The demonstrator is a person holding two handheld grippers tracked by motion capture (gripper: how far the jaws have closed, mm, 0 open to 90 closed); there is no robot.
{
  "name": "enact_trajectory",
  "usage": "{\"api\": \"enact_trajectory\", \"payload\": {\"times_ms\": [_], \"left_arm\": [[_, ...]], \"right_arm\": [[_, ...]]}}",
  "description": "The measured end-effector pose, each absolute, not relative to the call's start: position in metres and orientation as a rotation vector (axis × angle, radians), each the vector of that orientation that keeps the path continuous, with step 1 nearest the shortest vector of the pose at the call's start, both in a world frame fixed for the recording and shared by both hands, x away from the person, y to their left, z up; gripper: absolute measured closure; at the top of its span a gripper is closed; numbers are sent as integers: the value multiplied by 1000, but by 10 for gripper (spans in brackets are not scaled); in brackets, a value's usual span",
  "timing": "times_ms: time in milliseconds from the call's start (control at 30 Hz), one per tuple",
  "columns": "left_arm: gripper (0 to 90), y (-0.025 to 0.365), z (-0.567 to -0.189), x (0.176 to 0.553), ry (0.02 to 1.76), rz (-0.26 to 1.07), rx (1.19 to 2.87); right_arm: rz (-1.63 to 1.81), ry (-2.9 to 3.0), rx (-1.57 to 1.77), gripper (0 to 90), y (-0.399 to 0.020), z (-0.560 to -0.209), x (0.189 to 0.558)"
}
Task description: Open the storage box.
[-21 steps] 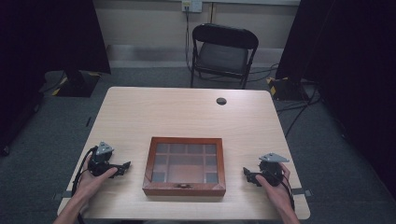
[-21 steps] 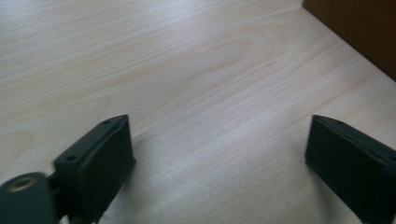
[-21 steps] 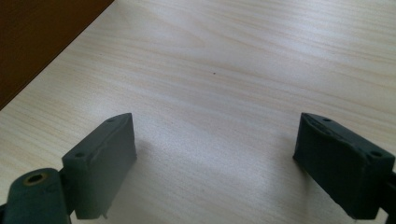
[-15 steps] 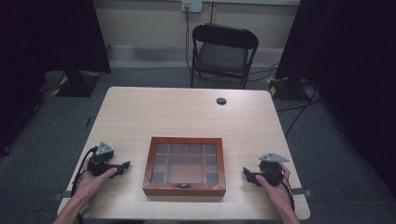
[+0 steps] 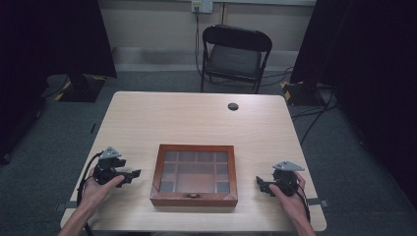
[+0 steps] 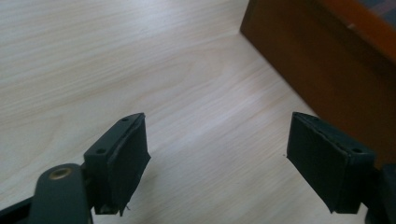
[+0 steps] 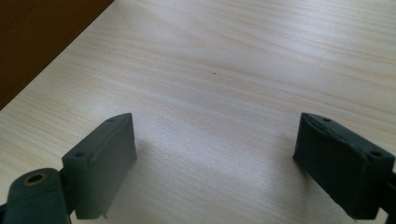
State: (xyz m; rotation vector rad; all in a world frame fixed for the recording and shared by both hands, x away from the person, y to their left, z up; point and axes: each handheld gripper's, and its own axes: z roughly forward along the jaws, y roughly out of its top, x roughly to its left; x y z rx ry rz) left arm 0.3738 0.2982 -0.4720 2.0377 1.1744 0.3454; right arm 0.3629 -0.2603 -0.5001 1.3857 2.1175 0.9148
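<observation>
Both jaw pairs were held apart, the left hand-held gripper (image 5: 134, 174) and right hand-held gripper (image 5: 260, 184) flanking the glass-lidded wooden box (image 5: 194, 174) on the bench (image 5: 196, 118).

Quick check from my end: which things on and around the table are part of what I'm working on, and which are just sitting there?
In the job:
- wooden box, glass lid closed, between the grippers
- left gripper, jaws open, nothing between them
- right gripper, jaws open, nothing between them

Lying about:
- small black round thing near the table's far edge
- folding chair behind the table
</observation>
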Motion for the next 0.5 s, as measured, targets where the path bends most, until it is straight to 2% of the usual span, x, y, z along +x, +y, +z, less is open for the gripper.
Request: {"api": "enact_trajectory", "payload": {"times_ms": [200, 367, 500], "left_arm": [[226, 293, -462, 368, 1154, 310, 1963], [288, 287, -447, 362, 1078, 310, 1870], [300, 280, -441, 361, 1030, 301, 1882]], "right_arm": [[915, 2118, 1386, 118, -260, -500, 363], [915, 2118, 1386, 118, -260, -500, 363], [915, 2118, 1387, 118, -260, -500, 363]]}}
